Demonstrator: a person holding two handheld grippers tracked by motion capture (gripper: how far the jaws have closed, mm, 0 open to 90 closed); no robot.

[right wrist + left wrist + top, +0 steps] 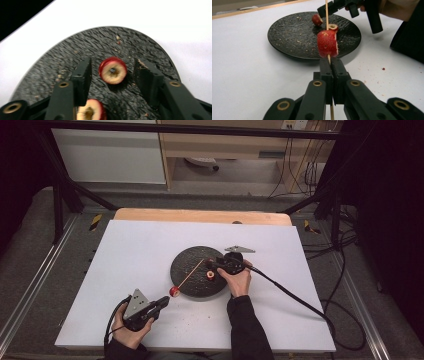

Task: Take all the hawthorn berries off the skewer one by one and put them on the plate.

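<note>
- While the left gripper [329, 65] is clamping its jaws tight on a thin wooden skewer [327, 15], a red cored fruit slice [327, 44] is sitting threaded on that stick just beyond the jaw tips.
- Over the round black textured plate [75, 47], the right gripper [112, 75] is standing parted around a second red-skinned fruit ring [113, 70], pads not touching it.
- Another fruit piece [90, 111] is lying near its left jaw.
</note>
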